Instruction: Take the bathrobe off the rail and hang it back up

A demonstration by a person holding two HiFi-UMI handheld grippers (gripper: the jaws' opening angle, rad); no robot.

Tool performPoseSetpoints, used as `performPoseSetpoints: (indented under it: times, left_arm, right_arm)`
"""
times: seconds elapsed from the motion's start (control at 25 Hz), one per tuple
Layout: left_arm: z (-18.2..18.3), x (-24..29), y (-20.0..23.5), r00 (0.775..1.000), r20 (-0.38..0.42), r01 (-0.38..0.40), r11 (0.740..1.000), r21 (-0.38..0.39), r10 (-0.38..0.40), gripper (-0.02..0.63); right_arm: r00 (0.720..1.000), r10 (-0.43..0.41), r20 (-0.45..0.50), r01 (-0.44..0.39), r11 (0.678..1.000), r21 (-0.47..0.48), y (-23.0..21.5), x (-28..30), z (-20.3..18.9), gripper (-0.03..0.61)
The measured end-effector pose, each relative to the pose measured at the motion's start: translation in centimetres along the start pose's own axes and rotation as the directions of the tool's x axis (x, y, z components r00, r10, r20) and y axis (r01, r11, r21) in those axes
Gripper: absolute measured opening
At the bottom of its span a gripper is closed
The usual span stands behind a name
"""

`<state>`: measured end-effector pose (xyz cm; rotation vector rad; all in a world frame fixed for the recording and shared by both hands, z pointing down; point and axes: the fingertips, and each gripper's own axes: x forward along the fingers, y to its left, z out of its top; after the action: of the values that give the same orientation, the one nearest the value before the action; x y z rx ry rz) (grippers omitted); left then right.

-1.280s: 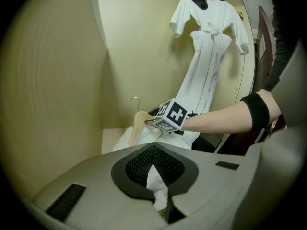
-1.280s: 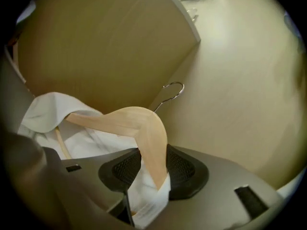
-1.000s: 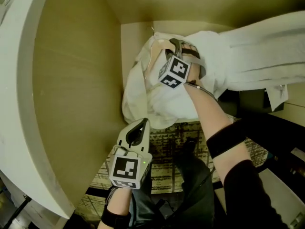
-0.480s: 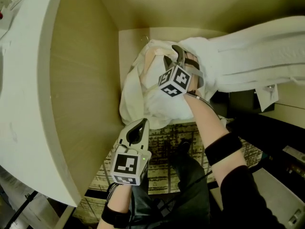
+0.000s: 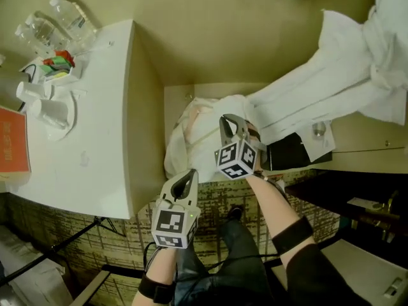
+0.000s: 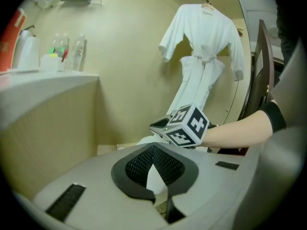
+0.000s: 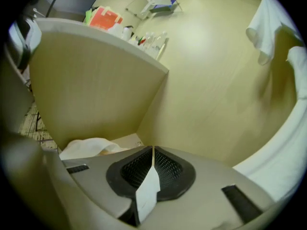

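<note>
The white bathrobe point(image 5: 344, 62) hangs on the wall at the upper right, belt tied, on a hanger point(image 6: 207, 6). Its long lower part runs down to a white heap of cloth point(image 5: 194, 129) in the corner on the floor. My right gripper point(image 5: 227, 120) is above that heap, beside the robe's lower end. Its jaws have just been closing and now stand together point(image 7: 153, 148), with no cloth showing beyond the tips. My left gripper point(image 5: 190, 173) is nearer me and lower in the head view, shut point(image 6: 153, 147) and empty.
A white table point(image 5: 95, 139) stands at the left with water bottles point(image 5: 70, 18), paper cups point(image 5: 51, 110) and a red booklet point(image 5: 9, 145). A black box point(image 5: 290, 152) sits under the robe. Patterned carpet point(image 5: 210, 203) is below, and dark furniture at the right.
Both grippers have come up. The right one has lifted out of the white heap, where its jaws stood apart. The head view now takes in the tabletop and more of the hanging robe.
</note>
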<state>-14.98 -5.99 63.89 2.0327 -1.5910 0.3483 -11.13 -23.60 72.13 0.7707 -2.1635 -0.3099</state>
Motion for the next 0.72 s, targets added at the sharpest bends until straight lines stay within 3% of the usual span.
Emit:
performPoseSetpoints:
  times: [0.24, 0.52, 0.72]
  left_arm:
    - [7.8, -6.1, -3.5, 0.997, 0.081, -0.021, 0.997, 0.077, 0.015, 0.000]
    - [16.5, -13.1, -5.8, 0.981, 0.188, -0.064, 0.989, 0.131, 0.039, 0.000]
    - [21.2, -17.1, -6.6, 0.961, 0.274, -0.077, 0.988, 0.135, 0.038, 0.000]
  right_arm:
    - [0.995, 0.009, 0.099, -0.025, 0.986, 0.164, -3.3, -13.5, 6.1, 0.023]
    - [0.964, -0.031, 0.264, -0.077, 0.918, 0.389, -8.9, -26.7, 12.2, 0.023]
    - [0.934, -0.062, 0.352, -0.118, 0.875, 0.469, -10.9, -33.2, 14.2, 0.023]
